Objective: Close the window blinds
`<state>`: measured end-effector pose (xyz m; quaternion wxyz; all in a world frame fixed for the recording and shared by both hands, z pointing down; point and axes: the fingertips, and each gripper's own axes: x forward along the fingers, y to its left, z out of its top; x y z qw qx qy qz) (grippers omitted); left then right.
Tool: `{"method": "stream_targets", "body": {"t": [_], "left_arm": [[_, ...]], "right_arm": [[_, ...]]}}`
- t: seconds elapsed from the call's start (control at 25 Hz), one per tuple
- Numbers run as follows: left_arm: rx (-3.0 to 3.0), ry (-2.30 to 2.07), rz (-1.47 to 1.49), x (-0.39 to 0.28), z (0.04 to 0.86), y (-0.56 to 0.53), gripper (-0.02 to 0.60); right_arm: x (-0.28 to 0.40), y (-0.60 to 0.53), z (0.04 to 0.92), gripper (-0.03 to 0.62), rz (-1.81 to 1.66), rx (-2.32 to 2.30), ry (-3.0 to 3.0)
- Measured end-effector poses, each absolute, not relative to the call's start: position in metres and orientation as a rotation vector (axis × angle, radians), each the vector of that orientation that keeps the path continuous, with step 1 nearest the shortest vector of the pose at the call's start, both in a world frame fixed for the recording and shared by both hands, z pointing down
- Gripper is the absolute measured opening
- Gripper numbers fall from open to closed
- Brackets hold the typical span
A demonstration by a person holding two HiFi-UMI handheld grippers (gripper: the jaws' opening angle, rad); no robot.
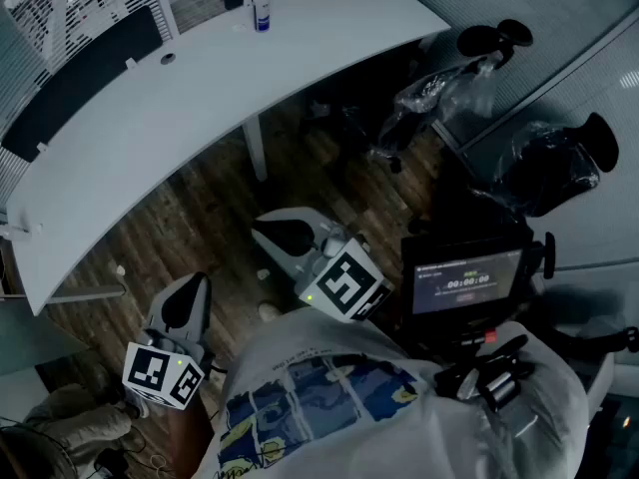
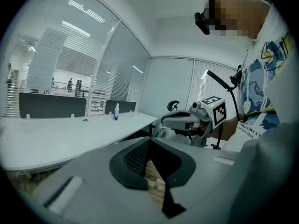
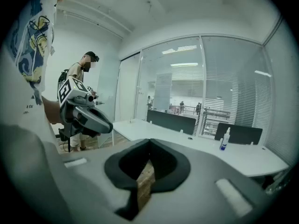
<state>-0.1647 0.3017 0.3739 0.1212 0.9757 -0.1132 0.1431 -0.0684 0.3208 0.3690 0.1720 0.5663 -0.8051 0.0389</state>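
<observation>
Slatted window blinds [image 1: 60, 3] hang behind the glass at the far side of the white desk; they also show as blinds [image 2: 49, 62] in the left gripper view and as blinds [image 3: 233, 90] in the right gripper view. My left gripper [image 1: 192, 289] is held low at the left, far from them, shut with nothing between its jaws [image 2: 149, 140]. My right gripper [image 1: 270, 230] hovers over the wooden floor in front of the desk, also shut and empty [image 3: 149, 142]. Each gripper sees the other beside it: right gripper [image 2: 187, 120], left gripper [image 3: 84, 118].
A long curved white desk [image 1: 200, 98] lies between me and the glass, with a spray bottle [image 1: 262, 6] on it. Plastic-wrapped office chairs [image 1: 449, 88] stand at the right. A small screen [image 1: 464, 282] is mounted at my chest. Another person [image 3: 79, 78] stands at the back.
</observation>
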Motion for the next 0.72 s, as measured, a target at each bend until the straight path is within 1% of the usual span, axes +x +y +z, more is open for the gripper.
{"method": "stream_targets", "body": {"t": [0.32,0.72], "left_arm": [[2.846,-0.313,0.400,-0.198,0.382,0.298,0.005],[2.830,-0.335,0.386,-0.210,0.402,0.268,0.005]], "right_arm": [[-0.099,0.316,0.383,0.003,0.153,1.618,-2.245],[-0.076,0.301,0.379,0.003,0.218,1.759,-2.182]]}}
